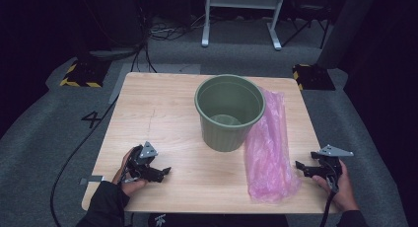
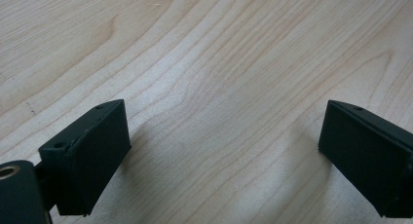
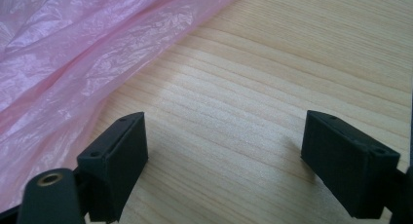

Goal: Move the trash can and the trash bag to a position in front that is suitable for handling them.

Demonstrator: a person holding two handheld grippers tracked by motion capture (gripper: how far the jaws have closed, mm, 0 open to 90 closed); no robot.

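Wood grain runs under everything I see from the left side: my left gripper (image 1: 158, 171) sits low over the near left part of the table (image 1: 162, 113), held in my left hand (image 1: 129, 180), its jaws spread wide with nothing between them, only bare board in the left gripper view (image 2: 224, 131). Moving toward the middle, the green bin (image 1: 229, 113) stands upright on the table, mouth up, well apart from that gripper and farther back from me. Touching the bin on its right side lies the pink plastic bag (image 1: 268, 148), flat and crumpled, stretching from beside the bin's rim toward the near edge of the table. Farther right, my right gripper (image 1: 304, 169) hangs at the table's near right edge in my right hand (image 1: 340, 185), jaws pointing left toward the bag and just beside it without touching. In the right gripper view its jaws (image 3: 224, 156) stand released and wide apart, empty, over bare wood, while the bag (image 3: 73, 63) covers the upper left corner, near the left jaw. Beyond the table I see grey carpet (image 1: 44, 128) and cables (image 1: 79, 153) trailing across the floor on the left.
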